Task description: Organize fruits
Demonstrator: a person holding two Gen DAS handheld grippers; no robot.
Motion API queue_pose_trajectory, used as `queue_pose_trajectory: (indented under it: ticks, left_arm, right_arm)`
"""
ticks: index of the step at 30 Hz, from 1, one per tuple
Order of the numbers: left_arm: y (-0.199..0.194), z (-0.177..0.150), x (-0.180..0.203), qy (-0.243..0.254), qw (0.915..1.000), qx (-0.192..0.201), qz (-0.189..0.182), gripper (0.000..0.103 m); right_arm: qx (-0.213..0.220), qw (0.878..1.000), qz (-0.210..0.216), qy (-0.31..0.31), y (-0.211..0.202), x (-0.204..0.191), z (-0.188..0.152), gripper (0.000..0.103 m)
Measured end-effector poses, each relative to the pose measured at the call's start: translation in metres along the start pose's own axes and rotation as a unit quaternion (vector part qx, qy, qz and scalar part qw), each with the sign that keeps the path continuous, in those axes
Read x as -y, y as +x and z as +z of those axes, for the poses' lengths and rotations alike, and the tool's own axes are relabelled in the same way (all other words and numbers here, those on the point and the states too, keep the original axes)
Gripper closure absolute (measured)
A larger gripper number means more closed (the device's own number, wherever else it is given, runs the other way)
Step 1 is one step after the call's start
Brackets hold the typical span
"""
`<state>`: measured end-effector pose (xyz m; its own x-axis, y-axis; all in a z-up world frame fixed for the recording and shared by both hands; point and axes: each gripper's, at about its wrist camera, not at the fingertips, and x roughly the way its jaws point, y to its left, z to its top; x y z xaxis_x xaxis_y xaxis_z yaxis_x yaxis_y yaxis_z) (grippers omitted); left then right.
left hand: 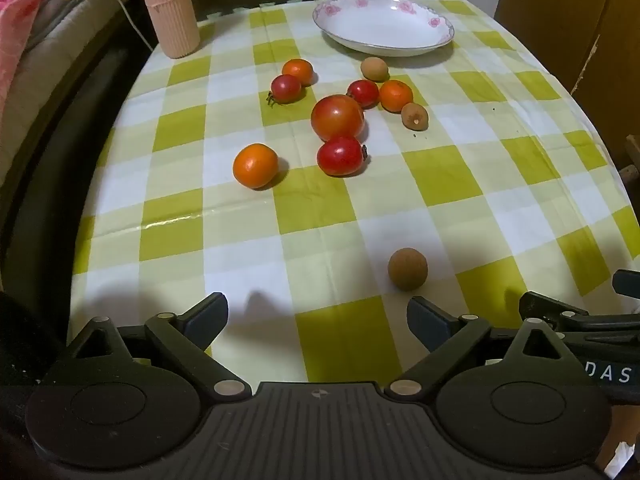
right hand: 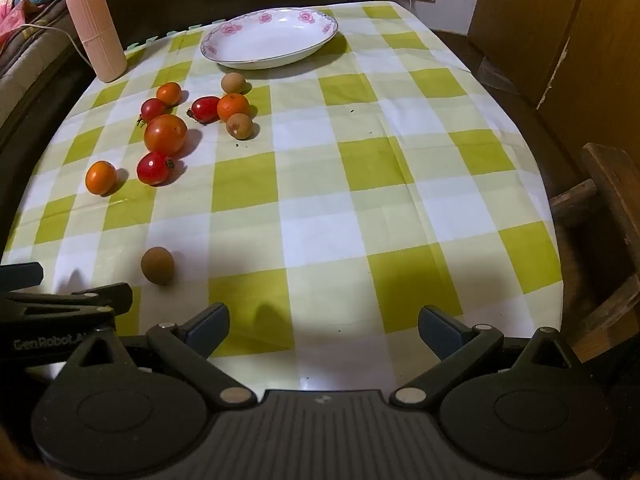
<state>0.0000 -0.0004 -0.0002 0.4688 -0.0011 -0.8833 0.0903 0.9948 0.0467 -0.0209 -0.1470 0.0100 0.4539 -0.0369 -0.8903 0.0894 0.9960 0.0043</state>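
Several fruits lie loose on the green-checked tablecloth (left hand: 440,184): a large tomato (left hand: 337,117), red cherry tomatoes (left hand: 340,155), small oranges (left hand: 255,165) and brown longans. One longan (left hand: 407,269) lies alone near the front, also in the right wrist view (right hand: 157,265). A white flowered plate (left hand: 384,24) stands empty at the back, also in the right wrist view (right hand: 269,38). My left gripper (left hand: 316,320) is open and empty at the near edge, the lone longan just ahead of its right finger. My right gripper (right hand: 323,330) is open and empty beside it.
A tall pink ribbed cylinder (left hand: 167,6) stands at the back left corner. A bed with bedding (left hand: 36,48) lies left of the table. A wooden chair (right hand: 612,216) and wooden cabinet doors (right hand: 560,32) are on the right.
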Motion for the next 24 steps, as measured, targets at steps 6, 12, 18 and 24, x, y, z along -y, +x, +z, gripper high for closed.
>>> queue_pose_trajectory:
  ticks: [6, 12, 18, 24]
  left_arm:
    - [-0.0016, -0.0001, 0.0004, 0.000, 1.0000, 0.001, 0.001, 0.006]
    - [0.0014, -0.0003, 0.0018, 0.002, 1.0000, -0.001, 0.000, 0.007]
    - [0.0017, 0.0000, 0.0009, 0.002, 1.0000, -0.002, -0.001, 0.007]
    - [0.0017, 0.0001, 0.0008, 0.001, 1.0000, -0.003, -0.001, 0.008]
  right_arm:
    - [-0.001, 1.000, 0.002, 0.000, 0.0008, -0.0004, 0.0001, 0.003]
    - [-0.002, 1.000, 0.002, 0.000, 0.0013, -0.0006, 0.0000, 0.003]
    - [-0.002, 1.000, 0.002, 0.000, 0.0010, -0.0006, 0.0005, 0.003]
    - [-0.002, 1.000, 0.002, 0.000, 0.0013, -0.0006, 0.0006, 0.003]
